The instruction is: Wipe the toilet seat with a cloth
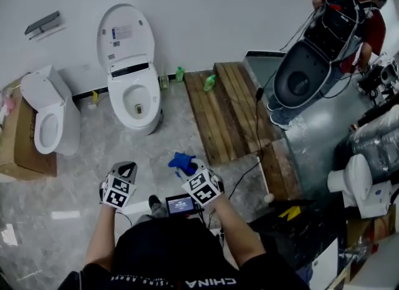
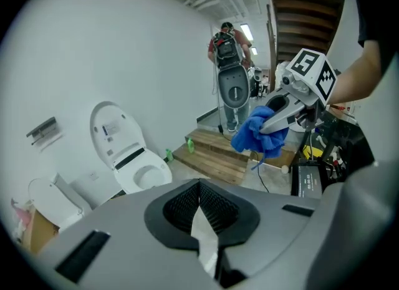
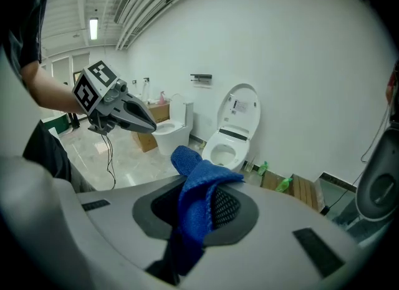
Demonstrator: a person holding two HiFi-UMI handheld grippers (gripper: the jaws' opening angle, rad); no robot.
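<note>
A white toilet (image 1: 136,98) stands against the wall with its lid up and its seat (image 1: 138,86) down around the bowl; it also shows in the left gripper view (image 2: 144,171) and the right gripper view (image 3: 225,150). My right gripper (image 1: 189,169) is shut on a blue cloth (image 1: 181,161), which hangs over its jaws (image 3: 198,203). My left gripper (image 1: 126,169) is shut with nothing in it (image 2: 201,188). Both grippers hover over the floor well in front of the toilet, side by side.
A second white toilet (image 1: 48,119) and a cardboard box (image 1: 19,145) stand at the left. Wooden pallets (image 1: 227,105) with green bottles (image 1: 209,83) lie to the right. A person (image 1: 349,20) with a dark toilet-shaped unit stands at the far right. Cables and a screened device (image 1: 181,205) lie near my feet.
</note>
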